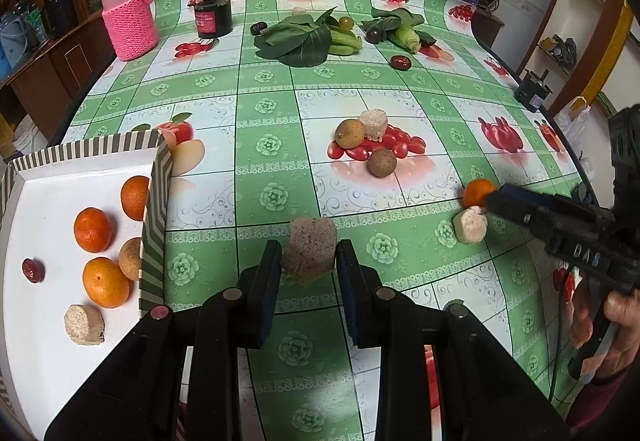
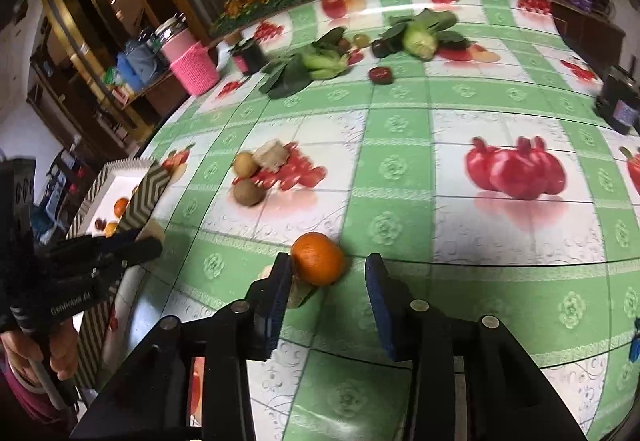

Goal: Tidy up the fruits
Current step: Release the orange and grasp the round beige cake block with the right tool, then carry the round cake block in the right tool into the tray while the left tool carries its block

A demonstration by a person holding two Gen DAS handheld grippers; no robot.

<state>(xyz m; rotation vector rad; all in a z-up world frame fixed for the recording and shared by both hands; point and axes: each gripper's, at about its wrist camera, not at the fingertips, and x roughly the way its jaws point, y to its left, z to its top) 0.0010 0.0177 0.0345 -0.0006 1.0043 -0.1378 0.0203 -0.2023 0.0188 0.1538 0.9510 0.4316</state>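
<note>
Left gripper (image 1: pixel 308 261): nearest the left wrist camera, jaws spread around a pale brown block (image 1: pixel 308 251) on the table (image 1: pixel 260 169) — the pads stand just beside it on both sides, not visibly pressing, so released rather than grasping.

Right gripper (image 2: pixel 326 273): jaws wide apart, released; a loose orange (image 2: pixel 318 259) lies between them, close against the left pad, with a whitish chunk (image 1: pixel 471 225) just beside it and partly hidden.

Tray (image 1: pixel 80 161): at the near left table edge, white with a striped rim. Already in it — three oranges (image 1: pixel 93 229), one round brown fruit (image 1: pixel 131 259), a small dark red fruit (image 1: pixel 33 269) and a pale chunk (image 1: pixel 84 324).

Mid table: two brown round fruits (image 1: pixel 382 162) and a pale cube (image 1: pixel 374 124), close together, not yet collected.

Far table: a dark red fruit (image 1: pixel 401 61), leafy greens (image 1: pixel 304 39), corn (image 1: pixel 406 35) and a few small dark or green fruits, blurred.

Background: a pink knitted bottle (image 1: pixel 127 7) and a black jar (image 1: pixel 214 17), apart from the produce.

Progress: roughly half by my judgement — six pieces stored, two under the grippers, the middle cluster and far fruits left.
</note>
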